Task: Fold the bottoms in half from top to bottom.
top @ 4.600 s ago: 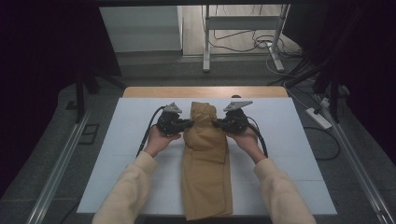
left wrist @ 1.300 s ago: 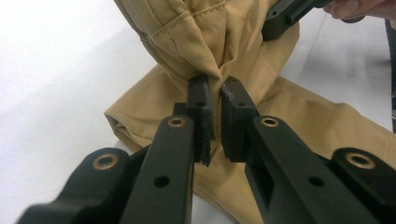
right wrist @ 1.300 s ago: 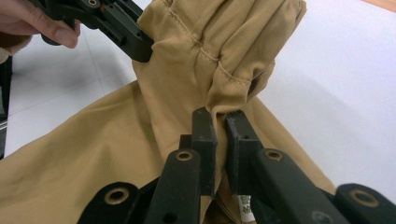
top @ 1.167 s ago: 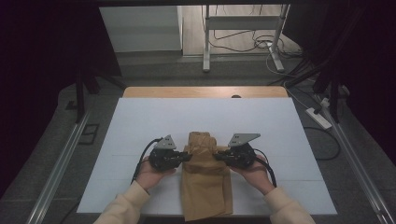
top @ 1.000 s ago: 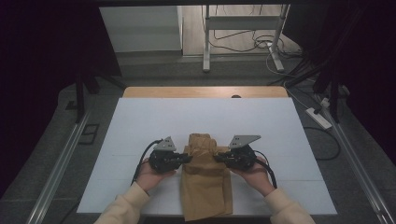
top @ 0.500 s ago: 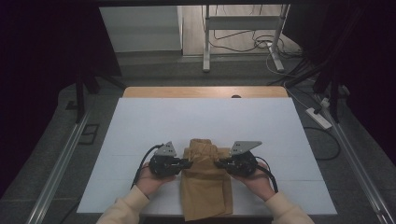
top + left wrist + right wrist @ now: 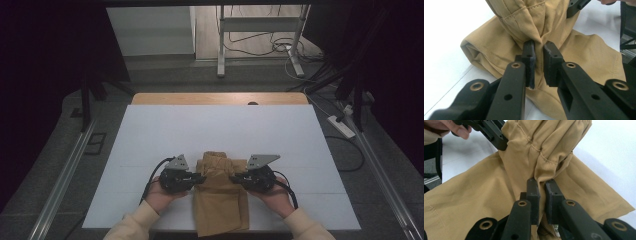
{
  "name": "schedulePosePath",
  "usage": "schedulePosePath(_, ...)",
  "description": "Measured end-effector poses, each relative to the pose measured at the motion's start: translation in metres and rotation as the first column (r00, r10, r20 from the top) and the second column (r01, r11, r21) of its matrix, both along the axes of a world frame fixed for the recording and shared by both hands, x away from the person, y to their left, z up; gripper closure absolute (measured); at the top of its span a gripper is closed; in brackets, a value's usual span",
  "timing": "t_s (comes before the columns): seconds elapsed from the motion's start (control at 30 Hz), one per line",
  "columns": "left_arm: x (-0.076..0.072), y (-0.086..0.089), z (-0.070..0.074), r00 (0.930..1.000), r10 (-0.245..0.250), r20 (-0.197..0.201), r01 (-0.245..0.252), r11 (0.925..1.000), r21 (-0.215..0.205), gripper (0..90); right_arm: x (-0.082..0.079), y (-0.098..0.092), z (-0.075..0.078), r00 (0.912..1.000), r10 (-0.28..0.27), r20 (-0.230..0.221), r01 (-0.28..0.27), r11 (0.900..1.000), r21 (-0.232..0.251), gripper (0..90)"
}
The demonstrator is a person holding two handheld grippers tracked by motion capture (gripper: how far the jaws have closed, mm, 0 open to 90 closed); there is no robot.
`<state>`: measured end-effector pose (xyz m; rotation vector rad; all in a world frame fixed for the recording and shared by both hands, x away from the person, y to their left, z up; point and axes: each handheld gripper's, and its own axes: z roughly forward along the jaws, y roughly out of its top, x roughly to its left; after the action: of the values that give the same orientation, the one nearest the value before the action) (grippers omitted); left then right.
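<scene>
I have carried the far end of the tan trousers (image 7: 221,195) back toward the near edge of the table (image 7: 150,135), doubling them over themselves. My left gripper (image 7: 538,65) and right gripper (image 7: 542,200) are each pinched nearly closed on a bunched fold of cloth, one per side. The fold looks almost laid; letting go seems close.

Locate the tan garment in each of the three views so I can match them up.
High view: the tan garment lies at the table's near edge, between the two tongs.
Left gripper view: garment fills the centre, a fold pinched in these tongs.
Right gripper view: garment fills most of the frame, likewise pinched.
Shared landmark: the white table surface.
</scene>
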<state>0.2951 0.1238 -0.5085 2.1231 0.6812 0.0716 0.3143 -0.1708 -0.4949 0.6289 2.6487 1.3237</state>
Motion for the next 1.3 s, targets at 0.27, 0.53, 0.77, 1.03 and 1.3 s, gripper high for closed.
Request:
schedulePosePath(0.27, -0.007, 0.000, -0.001, 0.9998, -0.020, -0.008, 0.020, 0.9998, 0.006, 79.0, -0.007, -0.003, -0.001, 1.0000, 0.007, 0.001, -0.007, 1.000, 0.000, 82.4)
schedulePosePath(0.53, -0.012, 0.001, -0.004, 0.9992, -0.033, -0.021, 0.033, 0.9994, 0.013, 77.1, -0.017, -0.006, -0.006, 0.9996, 0.027, -0.001, -0.027, 0.999, -0.018, 81.4)
schedulePosePath(0.77, -0.013, 0.001, -0.007, 0.9991, -0.034, -0.026, 0.035, 0.9993, 0.016, 75.6, -0.020, -0.006, -0.009, 0.9995, 0.031, -0.003, -0.031, 0.999, -0.023, 81.4)
schedulePosePath(1.03, -0.018, 0.002, -0.008, 0.9983, -0.050, -0.032, 0.050, 0.9985, 0.021, 74.0, -0.025, -0.008, -0.009, 0.9990, 0.044, -0.008, -0.045, 0.999, -0.021, 78.6)
schedulePosePath(1.3, -0.026, 0.004, -0.010, 0.9964, -0.071, -0.046, 0.072, 0.9971, 0.026, 69.1, -0.039, -0.014, -0.010, 0.9974, 0.071, -0.009, -0.071, 0.997, -0.021, 72.7)
